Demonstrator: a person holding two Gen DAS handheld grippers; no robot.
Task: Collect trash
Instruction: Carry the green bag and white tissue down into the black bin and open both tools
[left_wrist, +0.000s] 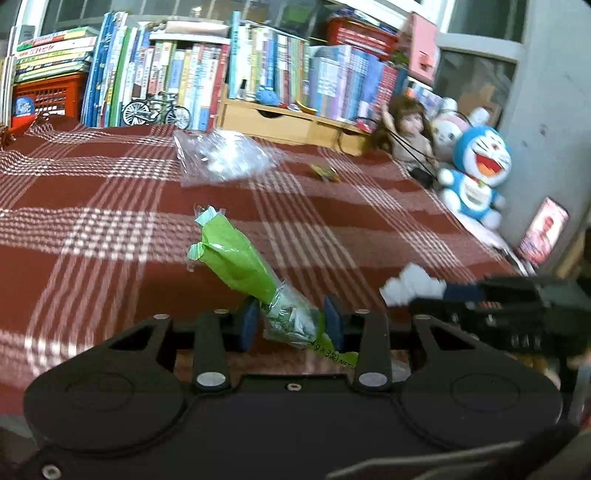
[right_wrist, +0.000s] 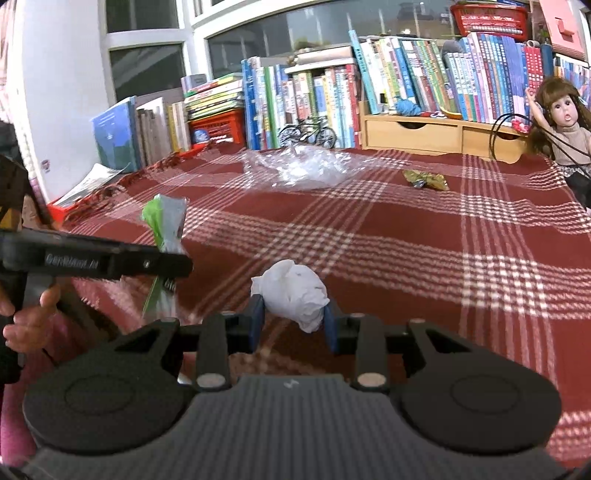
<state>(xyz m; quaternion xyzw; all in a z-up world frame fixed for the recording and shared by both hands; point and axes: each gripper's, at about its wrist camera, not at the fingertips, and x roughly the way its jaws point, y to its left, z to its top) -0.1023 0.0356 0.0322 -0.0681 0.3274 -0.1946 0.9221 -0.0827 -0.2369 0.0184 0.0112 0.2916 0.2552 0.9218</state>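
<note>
My left gripper (left_wrist: 291, 321) is shut on a green and clear plastic wrapper (left_wrist: 236, 254), which sticks up and forward from between its blue pads (left_wrist: 250, 321). My right gripper (right_wrist: 293, 321) is shut on a crumpled white tissue ball (right_wrist: 291, 291). In the left wrist view the right gripper (left_wrist: 436, 299) shows at the right edge with the white tissue (left_wrist: 410, 284) in it. The right wrist view has the left gripper (right_wrist: 173, 266) at the left, a hand (right_wrist: 29, 314) on its handle, holding the green wrapper (right_wrist: 164, 221). A clear plastic bag (right_wrist: 303, 166) and a small gold wrapper (right_wrist: 424, 179) lie far out on the red plaid cloth (right_wrist: 406, 240).
Rows of books (right_wrist: 406, 74), a wooden drawer shelf (right_wrist: 413, 134), a model bicycle (right_wrist: 306, 134) and a red crate (right_wrist: 218, 125) line the far edge. A doll (right_wrist: 561, 122) sits at the right; plush toys (left_wrist: 476, 166) and a small picture (left_wrist: 543, 232) stand by the wall.
</note>
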